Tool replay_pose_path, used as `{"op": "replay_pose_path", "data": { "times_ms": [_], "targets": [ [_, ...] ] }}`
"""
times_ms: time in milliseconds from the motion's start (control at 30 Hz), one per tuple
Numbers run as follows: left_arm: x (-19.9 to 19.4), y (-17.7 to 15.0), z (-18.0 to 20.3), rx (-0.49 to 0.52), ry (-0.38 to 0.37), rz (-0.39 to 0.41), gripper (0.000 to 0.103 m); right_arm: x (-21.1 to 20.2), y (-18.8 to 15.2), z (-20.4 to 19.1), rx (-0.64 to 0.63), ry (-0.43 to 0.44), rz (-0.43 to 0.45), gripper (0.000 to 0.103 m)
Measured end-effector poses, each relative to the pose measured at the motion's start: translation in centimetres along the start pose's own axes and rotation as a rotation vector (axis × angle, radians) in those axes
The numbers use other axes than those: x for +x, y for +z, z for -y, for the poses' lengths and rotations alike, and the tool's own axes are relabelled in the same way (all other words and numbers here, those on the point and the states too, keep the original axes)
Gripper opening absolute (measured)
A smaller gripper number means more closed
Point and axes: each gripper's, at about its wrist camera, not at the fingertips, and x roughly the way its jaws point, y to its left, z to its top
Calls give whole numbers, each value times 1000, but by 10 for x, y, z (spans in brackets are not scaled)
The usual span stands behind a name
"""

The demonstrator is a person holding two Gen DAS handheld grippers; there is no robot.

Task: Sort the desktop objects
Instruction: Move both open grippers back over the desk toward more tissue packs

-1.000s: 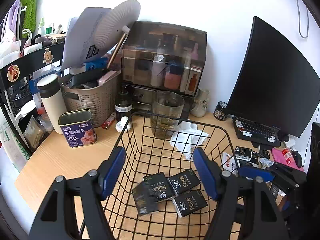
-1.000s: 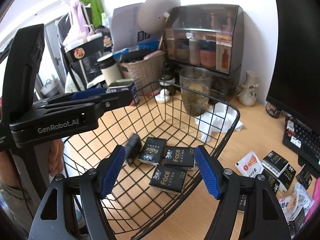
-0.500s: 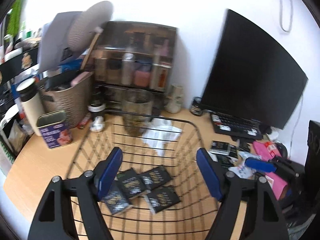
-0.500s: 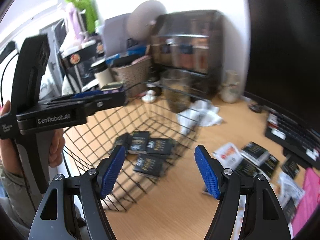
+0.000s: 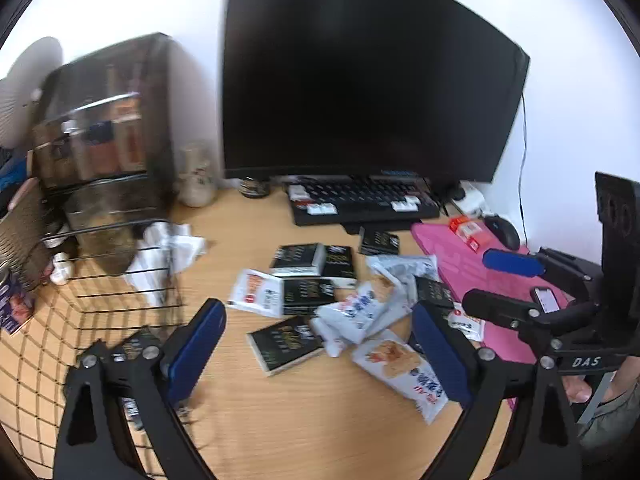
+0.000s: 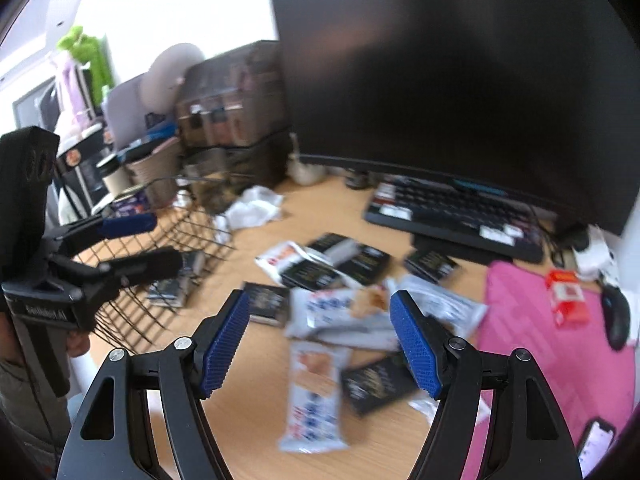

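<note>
Both grippers were up over the bench [image 5: 304,432] with nothing in them: the left gripper [image 5: 316,344] had just been spreading its jaws wide, and the right gripper [image 6: 320,344] sat about half open. Right under them was the messy pile of black boxes [image 5: 285,343] and white snack packets [image 6: 314,396], spread between the wire basket [image 5: 120,276] on the left and the pink mat [image 6: 560,360]. Further back sat the keyboard [image 5: 364,200] and big dark monitor [image 5: 360,80].

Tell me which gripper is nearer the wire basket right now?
Left. The left gripper hangs beside the wire basket; the right gripper is over the packets, farther from it.
</note>
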Motion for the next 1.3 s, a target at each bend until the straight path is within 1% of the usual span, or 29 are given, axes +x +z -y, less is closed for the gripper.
{"op": "replay_pose_path", "data": {
  "times_ms": [100, 200, 267, 367, 400, 433, 567, 667, 733, 767, 900, 1033, 1200, 1300],
  "targets": [
    [11, 1, 13, 13, 6, -17, 94, -2, -5, 14, 12, -18, -4, 72],
    [20, 1, 20, 31, 44, -29, 94, 1, -9, 28, 16, -52, -20, 72],
    [27, -1, 23, 53, 62, -38, 94, 6, -11, 36, 17, -96, -42, 72],
    [40, -6, 20, 66, 116, -59, 94, 13, -15, 43, 21, -109, -66, 72],
    [46, -8, 19, 64, 130, -72, 94, 16, -17, 43, 20, -113, -71, 72],
    [53, -11, 17, 57, 136, -102, 94, 18, -18, 45, 20, -116, -77, 72],
    [67, -18, 7, 10, 94, -144, 94, 27, -21, 47, 22, -115, -97, 72],
    [78, -23, 4, 7, 81, -171, 93, 32, -23, 47, 17, -113, -107, 72],
    [87, -26, 1, 2, 92, -197, 84, 37, -26, 46, 13, -115, -119, 72],
    [92, -28, -1, -1, 101, -211, 83, 39, -27, 46, 12, -118, -126, 72],
    [109, -33, -8, -10, 127, -246, 83, 48, -30, 50, 17, -112, -146, 72],
    [116, -29, -11, -17, 113, -243, 83, 56, -31, 54, 19, -114, -160, 72],
    [123, -27, -20, -10, 157, -252, 83, 62, -34, 53, 4, -107, -184, 72],
    [126, -24, -28, -24, 176, -247, 83, 68, -37, 54, 6, -99, -202, 72]
  ]
}}
